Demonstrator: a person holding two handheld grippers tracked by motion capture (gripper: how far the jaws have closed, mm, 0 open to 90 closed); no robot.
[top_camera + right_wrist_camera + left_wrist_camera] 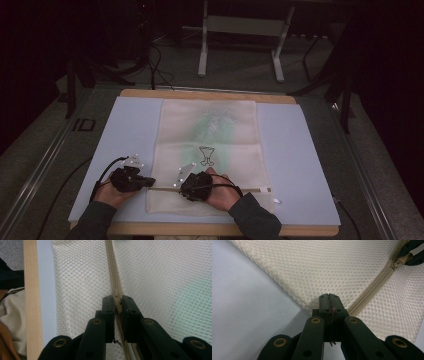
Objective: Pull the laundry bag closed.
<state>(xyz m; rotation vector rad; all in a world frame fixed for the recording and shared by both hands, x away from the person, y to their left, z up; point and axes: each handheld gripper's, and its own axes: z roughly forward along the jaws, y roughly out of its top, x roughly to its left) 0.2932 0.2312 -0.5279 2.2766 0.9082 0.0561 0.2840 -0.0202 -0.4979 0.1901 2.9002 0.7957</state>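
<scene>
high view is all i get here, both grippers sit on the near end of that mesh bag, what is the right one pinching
Observer: The right gripper is shut on the zip pull of the mesh bag.
Operator: and the left one, is it on the zip too
Observer: No, the left gripper is shut on the bag's edge, right where the zip ends.
Operator: anything inside the bag
Observer: The right gripper view shows a pale green patch through the mesh; I cannot tell what it is.

Dim room, lit tabletop — soft, grainy close-ups
</scene>
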